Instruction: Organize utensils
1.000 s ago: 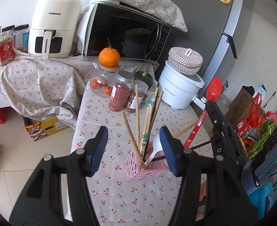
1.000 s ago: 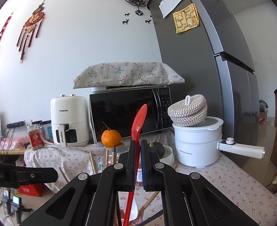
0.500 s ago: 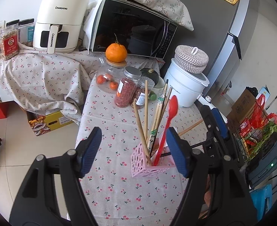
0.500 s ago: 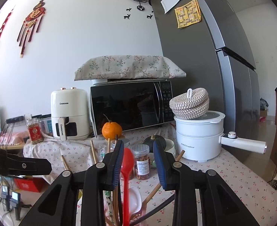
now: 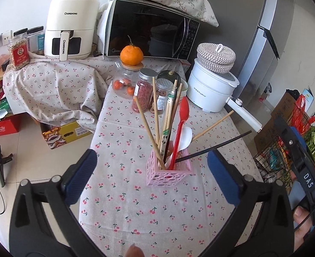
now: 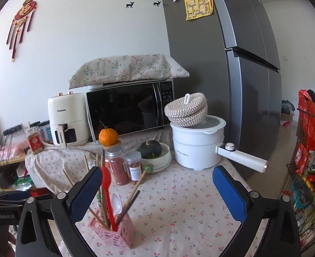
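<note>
Cherry-print tablecloth (image 5: pixel 118 132): you're backing both grippers (image 5: pixel 152 176) (image 6: pixel 157 192) off wide and empty, red spoon (image 5: pixel 182 126) now sitting in pink holder (image 5: pixel 168 174).

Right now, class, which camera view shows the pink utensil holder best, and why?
The left wrist view: the pink utensil holder stands whole and unobstructed between the open jaws, looked down into. In the right wrist view it sits low near the frame's bottom, partly behind a gripper finger.
</note>
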`<control>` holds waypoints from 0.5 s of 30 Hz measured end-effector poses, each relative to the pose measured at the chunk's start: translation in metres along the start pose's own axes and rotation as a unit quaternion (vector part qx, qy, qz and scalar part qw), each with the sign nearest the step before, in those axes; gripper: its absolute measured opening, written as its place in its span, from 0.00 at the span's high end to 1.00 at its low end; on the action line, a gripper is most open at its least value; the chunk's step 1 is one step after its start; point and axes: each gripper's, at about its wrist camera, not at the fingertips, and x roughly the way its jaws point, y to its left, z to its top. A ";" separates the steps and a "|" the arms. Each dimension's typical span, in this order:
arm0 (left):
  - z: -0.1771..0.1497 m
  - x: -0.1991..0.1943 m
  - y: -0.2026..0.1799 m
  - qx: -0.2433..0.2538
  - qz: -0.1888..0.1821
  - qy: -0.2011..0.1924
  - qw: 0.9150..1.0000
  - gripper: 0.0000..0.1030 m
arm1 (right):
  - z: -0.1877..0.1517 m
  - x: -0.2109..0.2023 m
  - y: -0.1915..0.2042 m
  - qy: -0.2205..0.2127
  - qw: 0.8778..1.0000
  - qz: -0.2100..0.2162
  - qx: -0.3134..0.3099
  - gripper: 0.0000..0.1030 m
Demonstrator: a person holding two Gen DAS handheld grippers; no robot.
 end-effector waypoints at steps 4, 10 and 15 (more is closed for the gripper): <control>-0.010 -0.013 -0.019 0.019 0.010 -0.015 1.000 0.01 | -0.005 -0.017 -0.024 0.037 0.999 -0.028 -0.006 0.00; -0.021 -0.030 -0.041 0.039 0.026 -0.043 0.998 0.01 | -0.016 -0.039 -0.054 0.081 0.995 -0.048 0.010 0.00; -0.032 -0.038 -0.052 0.048 0.040 -0.045 0.997 0.01 | -0.019 -0.053 -0.063 0.109 0.993 -0.045 0.004 0.00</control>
